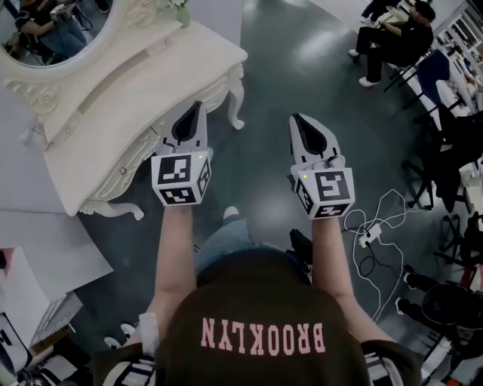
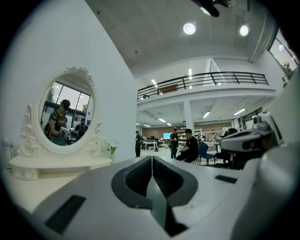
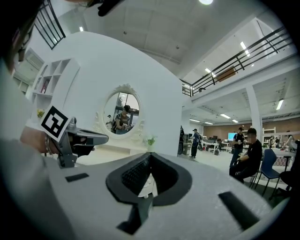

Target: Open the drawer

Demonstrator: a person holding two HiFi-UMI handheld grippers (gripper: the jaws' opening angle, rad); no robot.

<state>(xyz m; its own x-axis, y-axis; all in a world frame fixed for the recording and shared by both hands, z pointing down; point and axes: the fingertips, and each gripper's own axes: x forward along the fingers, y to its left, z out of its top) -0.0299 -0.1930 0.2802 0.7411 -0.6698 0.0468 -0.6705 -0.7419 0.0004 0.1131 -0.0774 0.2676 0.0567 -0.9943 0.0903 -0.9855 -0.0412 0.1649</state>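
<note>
A white carved dressing table (image 1: 143, 83) with an oval mirror (image 1: 53, 30) stands at the upper left of the head view. From above, its drawer front is tucked under the tabletop edge and barely shows. My left gripper (image 1: 198, 107) hovers by the table's front edge, jaws shut and empty. My right gripper (image 1: 296, 118) is beside it over the dark floor, also shut with nothing held. In the left gripper view the closed tips (image 2: 152, 159) point past the mirror (image 2: 68, 115). In the right gripper view the tips (image 3: 149, 157) meet, with the table further off at the left.
A small potted plant (image 1: 177, 6) sits on the table's far end. Seated people and chairs (image 1: 392, 38) are at the upper right. A white cable and power strip (image 1: 370, 234) lie on the floor at the right. White boards (image 1: 45, 249) lie at the left.
</note>
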